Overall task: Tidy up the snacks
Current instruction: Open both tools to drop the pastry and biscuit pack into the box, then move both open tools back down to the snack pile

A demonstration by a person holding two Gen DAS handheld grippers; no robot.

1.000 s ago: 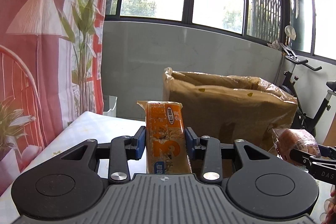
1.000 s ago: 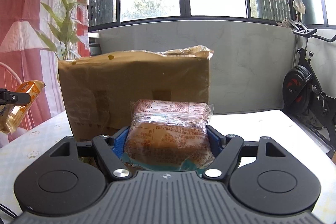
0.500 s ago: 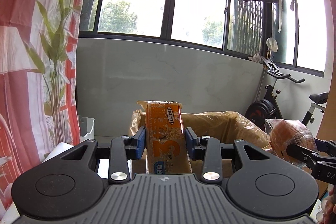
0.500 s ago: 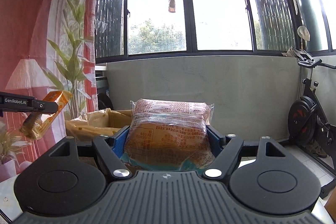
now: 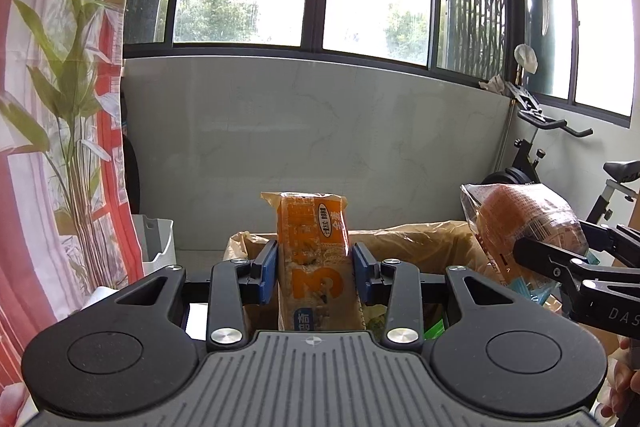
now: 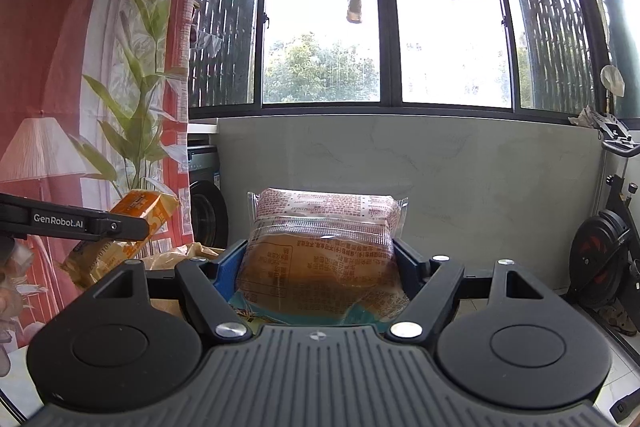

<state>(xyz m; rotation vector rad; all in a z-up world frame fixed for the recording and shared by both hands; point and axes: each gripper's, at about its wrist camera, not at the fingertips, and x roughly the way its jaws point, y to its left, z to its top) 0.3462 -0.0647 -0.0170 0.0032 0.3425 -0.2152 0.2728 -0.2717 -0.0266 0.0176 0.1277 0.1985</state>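
Note:
My left gripper (image 5: pixel 314 269) is shut on an orange snack packet (image 5: pixel 312 247) that stands upright between its blue pads, above the open top of a brown cardboard box (image 5: pixel 420 239). My right gripper (image 6: pixel 320 267) is shut on a clear-wrapped brown bread pack (image 6: pixel 324 251). The bread pack also shows at the right of the left wrist view (image 5: pixel 524 223), over the box's right side. The orange packet shows at the left of the right wrist view (image 6: pixel 124 239). A little of the box rim shows there (image 6: pixel 192 253).
A red printed curtain (image 5: pixel 48 147) hangs on the left. A grey half-wall (image 5: pixel 320 139) with windows is behind the box. An exercise bike (image 5: pixel 560 155) stands at the right. A white bin (image 5: pixel 156 243) sits by the curtain. Laundry hangs overhead.
Both grippers have risen with their packs. The box, first seen from the side, now lies below them with its open top in sight.

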